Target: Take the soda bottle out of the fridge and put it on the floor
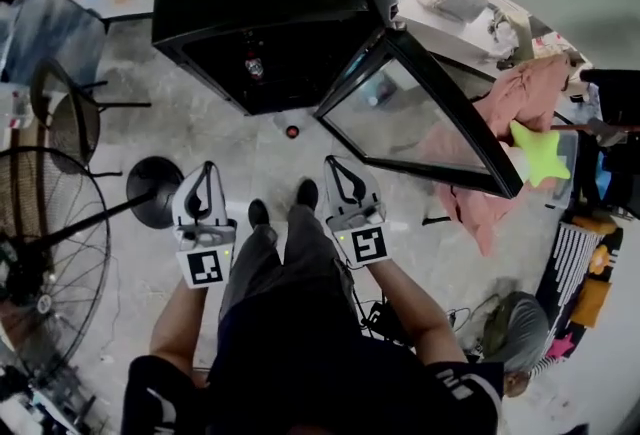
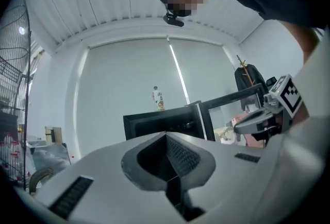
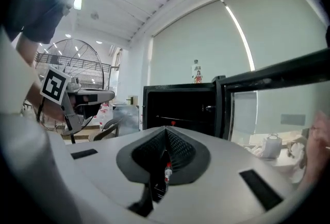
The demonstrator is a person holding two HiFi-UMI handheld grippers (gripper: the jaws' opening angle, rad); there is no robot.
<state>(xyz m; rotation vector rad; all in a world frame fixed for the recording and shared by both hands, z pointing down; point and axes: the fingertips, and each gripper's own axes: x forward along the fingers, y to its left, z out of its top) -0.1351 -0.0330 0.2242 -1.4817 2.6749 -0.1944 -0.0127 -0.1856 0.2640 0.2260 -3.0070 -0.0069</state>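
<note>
Your left tool [image 1: 208,166] and right tool [image 1: 331,163]: jaws closed on nothing. Soda bottle [image 1: 292,132] stands on the floor [image 1: 230,158] before the open fridge [image 1: 260,13], long axis vertical, red cap up. Right gripper view shows it through the jaw gap; left gripper view does not.

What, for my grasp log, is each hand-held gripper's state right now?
Left hand-held gripper: closed, holding nothing.
Right hand-held gripper: closed, holding nothing.
</note>
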